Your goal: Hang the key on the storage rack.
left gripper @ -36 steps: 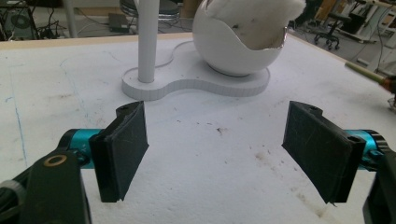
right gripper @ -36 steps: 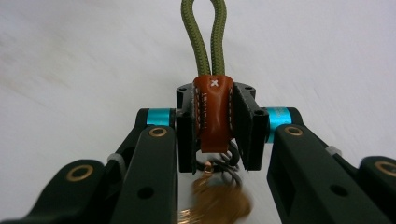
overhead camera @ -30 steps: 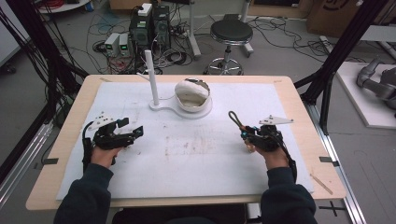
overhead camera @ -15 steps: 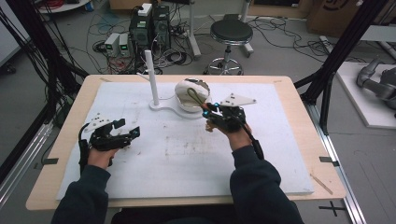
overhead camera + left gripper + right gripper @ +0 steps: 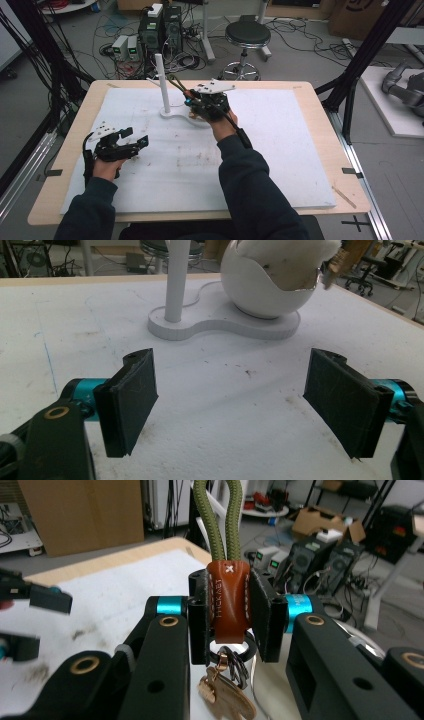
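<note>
**Keychain Lifted From Bowl, Carried Toward Post**

Since the earlier frame, the right gripper [image 5: 192, 96] has risen from the white bowl [image 5: 265, 285] and now holds the keychain [image 5: 228, 602] in the air just beside the white post [image 5: 162, 82]. One second ago this gripper rested on the mat at the right, well apart from the post; half a second ago it was at the bowl.

1. Keychain: the brown leather tab is clamped between the right gripper's jaws, which are closed on it from both sides. The olive cord loop [image 5: 218, 515] stands up above the tab; the metal ring and keys [image 5: 226, 690] hang below it. In the high view the loop points toward the post top.
2. Stand: post and bowl share one white base [image 5: 176, 114], on the white mat [image 5: 280, 165].
3. Left gripper [image 5: 135, 145]: resting on the mat, well apart from the post on the person's side, unchanged in position. Its jaws stand wide open and hold nothing.

Assessment: the pick-up appears complete. The likely next step is to pass the loop over the post; the loop opening must be aligned with the post top first.
</note>
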